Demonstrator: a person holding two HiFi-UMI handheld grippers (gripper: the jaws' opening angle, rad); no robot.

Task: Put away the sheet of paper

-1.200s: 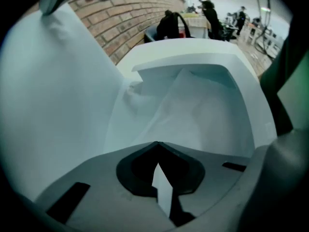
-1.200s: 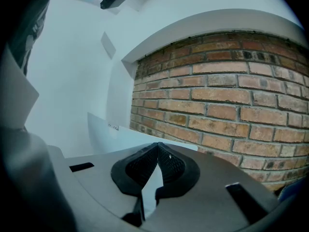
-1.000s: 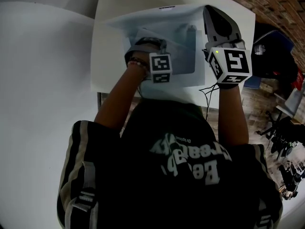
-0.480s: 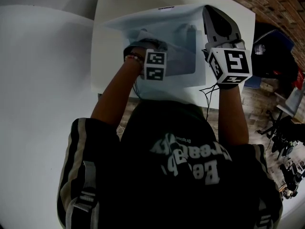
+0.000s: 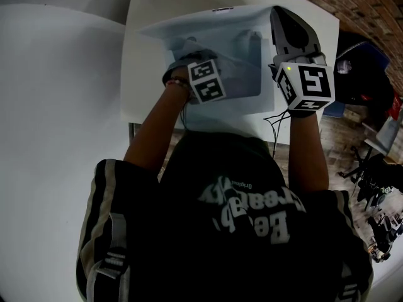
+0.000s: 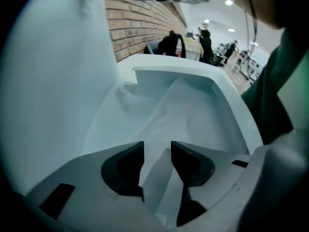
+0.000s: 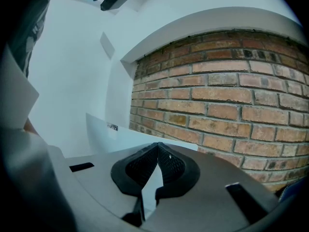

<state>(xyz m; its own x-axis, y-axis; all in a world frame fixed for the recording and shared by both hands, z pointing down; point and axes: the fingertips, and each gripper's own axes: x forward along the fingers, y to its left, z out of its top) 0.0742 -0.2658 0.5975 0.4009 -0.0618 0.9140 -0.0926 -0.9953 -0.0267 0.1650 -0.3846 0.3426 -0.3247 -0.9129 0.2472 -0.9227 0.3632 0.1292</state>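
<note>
Jaws of the left claw (image 6: 157, 150) stand apart and have just been opening, deep inside a pale plastic folder (image 5: 239, 109) that lies toward the near edge of the white worktop (image 5: 141, 74). The sheet of paper (image 6: 166, 115) runs unpinched between them, inside the folder. At the folder's right edge, the right claw (image 7: 158, 151) is clamped on the upper flap, holding it raised.

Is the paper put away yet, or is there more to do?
Nearly. Done: the sheet of paper lies inside the folder on the table. In hand: the right gripper clamps the folder's edge; the left gripper has just been opening its jaws, the sheet loose between them. Left: probably pull the left gripper out and let the folder close.
</note>
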